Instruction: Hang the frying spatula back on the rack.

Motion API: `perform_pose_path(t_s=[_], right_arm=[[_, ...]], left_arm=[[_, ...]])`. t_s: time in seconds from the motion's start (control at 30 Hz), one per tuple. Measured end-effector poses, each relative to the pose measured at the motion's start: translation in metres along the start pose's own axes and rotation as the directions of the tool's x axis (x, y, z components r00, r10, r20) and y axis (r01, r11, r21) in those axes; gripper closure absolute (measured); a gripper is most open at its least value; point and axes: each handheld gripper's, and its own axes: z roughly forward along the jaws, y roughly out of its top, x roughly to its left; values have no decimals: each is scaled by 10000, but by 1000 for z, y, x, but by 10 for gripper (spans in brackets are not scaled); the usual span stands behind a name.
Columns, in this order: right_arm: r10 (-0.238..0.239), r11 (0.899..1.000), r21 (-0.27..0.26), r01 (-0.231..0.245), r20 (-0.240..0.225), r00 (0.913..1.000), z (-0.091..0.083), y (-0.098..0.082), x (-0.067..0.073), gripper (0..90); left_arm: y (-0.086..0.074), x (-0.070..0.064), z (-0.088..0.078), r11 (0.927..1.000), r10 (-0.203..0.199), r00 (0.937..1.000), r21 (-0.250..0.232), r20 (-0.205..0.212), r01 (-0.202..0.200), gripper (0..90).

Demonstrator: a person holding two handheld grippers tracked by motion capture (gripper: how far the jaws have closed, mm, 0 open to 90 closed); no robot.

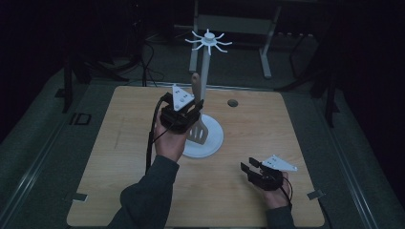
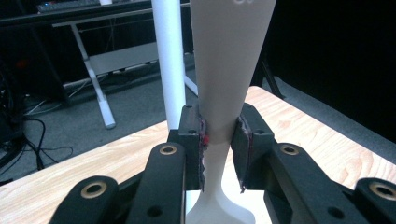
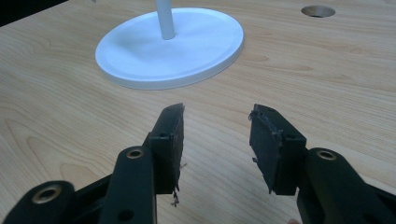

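Observation:
A spatula [image 1: 195, 86] with a pale handle and a slotted head stands upright beside the pole of a white hook stand [image 1: 205, 67]. Its head hangs just over the stand's round base [image 1: 215, 143]. My left gripper [image 1: 194, 113] is shut on the spatula's neck. In the left gripper view both pads press the narrow part of the handle [image 2: 224, 70], my left gripper [image 2: 223, 140] centred on it, with the pole [image 2: 168, 60] just behind. My right gripper [image 1: 248, 166] rests low over the table's front right, open and holding nothing. In the right gripper view it [image 3: 215, 126] points toward the base [image 3: 170, 44].
The stand's top carries a ring of several white hooks [image 1: 208, 40]. A round hole [image 1: 232, 102] sits in the wooden tabletop [image 1: 119, 157] behind the stand, also seen as the hole [image 3: 318, 10]. A white desk frame [image 1: 239, 24] stands on the floor beyond the table.

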Motion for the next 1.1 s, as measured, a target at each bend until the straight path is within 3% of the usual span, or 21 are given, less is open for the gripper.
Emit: perform_pose_path(t_s=[1.1], right_arm=[[22, 10000, -4, -22, 67, 10000, -1, -2, -2, 544]], left_arm=[[25, -5, 11, 9998, 205, 9975, 101, -670, -198, 749]])
